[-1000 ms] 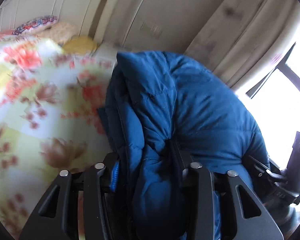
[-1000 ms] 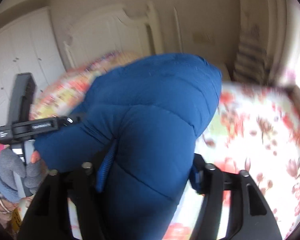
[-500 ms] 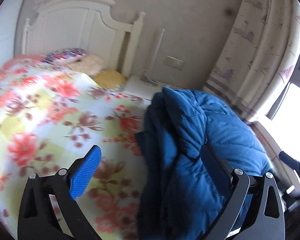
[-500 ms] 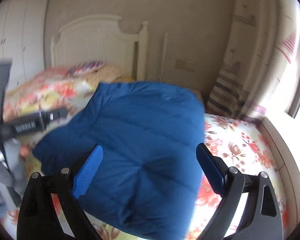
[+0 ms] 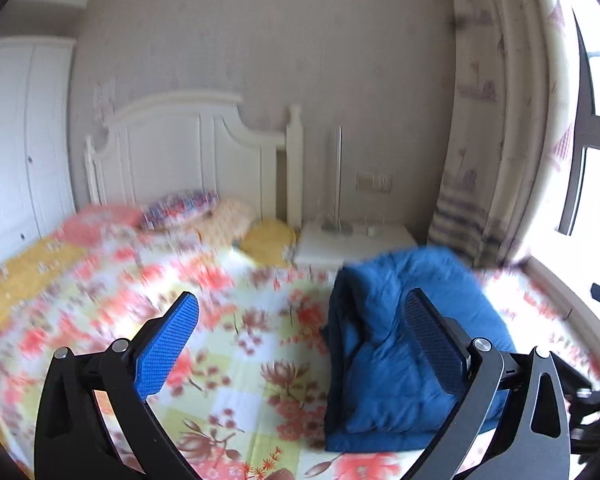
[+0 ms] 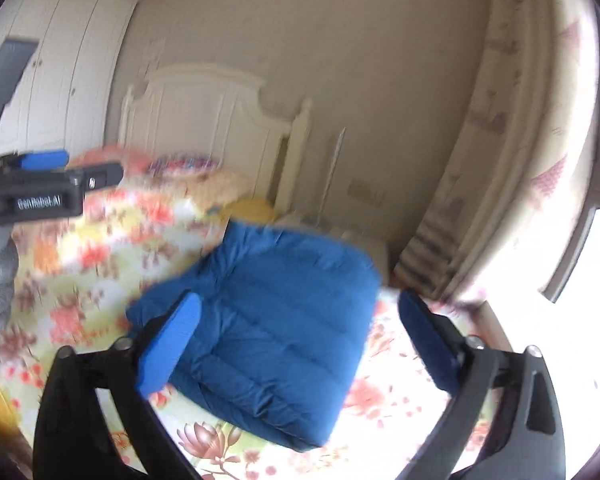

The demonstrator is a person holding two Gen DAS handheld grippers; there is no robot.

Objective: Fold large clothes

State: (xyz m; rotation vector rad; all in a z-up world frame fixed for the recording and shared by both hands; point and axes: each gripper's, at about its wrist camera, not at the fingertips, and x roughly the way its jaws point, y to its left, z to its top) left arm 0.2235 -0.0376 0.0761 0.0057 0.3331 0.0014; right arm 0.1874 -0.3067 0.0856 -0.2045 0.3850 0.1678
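Note:
A blue puffer jacket [image 5: 392,344] lies folded into a thick bundle on the floral bedspread [image 5: 236,344], near the bed's window side. My left gripper [image 5: 300,300] hovers above and behind it. Its jaws are opening wide and grip nothing; the jacket shows past the right finger [image 5: 432,344]. In the right wrist view the same jacket [image 6: 276,320] lies below my right gripper [image 6: 300,300]. Those jaws are also opening, with the jacket lying below them, seen through the gap and clear of both pads. The left gripper's body [image 6: 40,192] shows at the left edge, above a grey-gloved hand [image 6: 2,280].
A white headboard [image 5: 188,152] and pillows [image 5: 180,208] stand at the bed's far end. A white nightstand [image 5: 352,240] sits beside it. Curtains [image 5: 492,140] and a bright window [image 5: 596,184] are on the right, a white wardrobe [image 5: 16,140] on the left.
Both grippers let go of the jacket, opened wide and rose back from it. The jacket now rests folded on the bed, farther away in both views.

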